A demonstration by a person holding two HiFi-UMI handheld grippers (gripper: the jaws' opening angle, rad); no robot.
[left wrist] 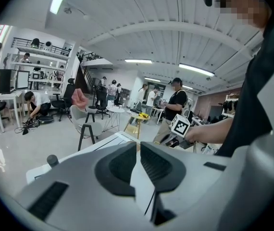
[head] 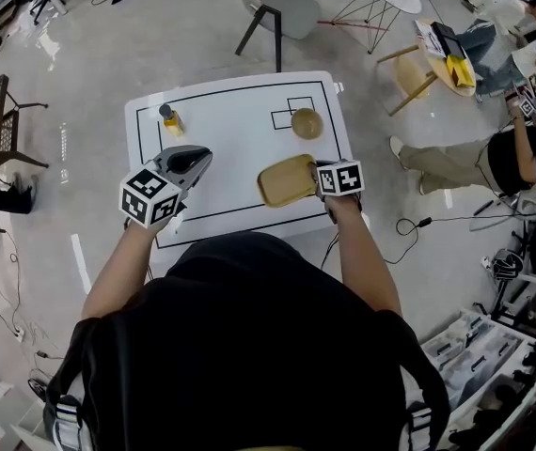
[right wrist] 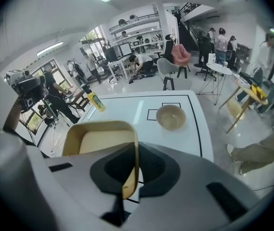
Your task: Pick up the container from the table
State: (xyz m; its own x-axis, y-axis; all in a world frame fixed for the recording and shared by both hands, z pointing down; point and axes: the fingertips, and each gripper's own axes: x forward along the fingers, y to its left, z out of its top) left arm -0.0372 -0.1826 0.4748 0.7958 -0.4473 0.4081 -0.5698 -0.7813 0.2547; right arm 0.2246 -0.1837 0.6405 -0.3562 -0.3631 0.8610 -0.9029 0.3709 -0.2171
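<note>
While my right claw (right wrist: 137, 158) clamps the side wall of the tan container (right wrist: 103, 141), the tray juts out to its left by the bench's (head: 240, 111) near edge. My left claw (left wrist: 138, 150) is closed, empty. One container, one bowl (head: 307, 123), one yellow bottle (head: 171, 118).

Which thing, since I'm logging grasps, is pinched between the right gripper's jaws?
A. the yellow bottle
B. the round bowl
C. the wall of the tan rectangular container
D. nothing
C: in the right gripper view, the right gripper has its jaws closed on the side wall of the tan container, while the bowl and the bottle stand apart on the table.
</note>
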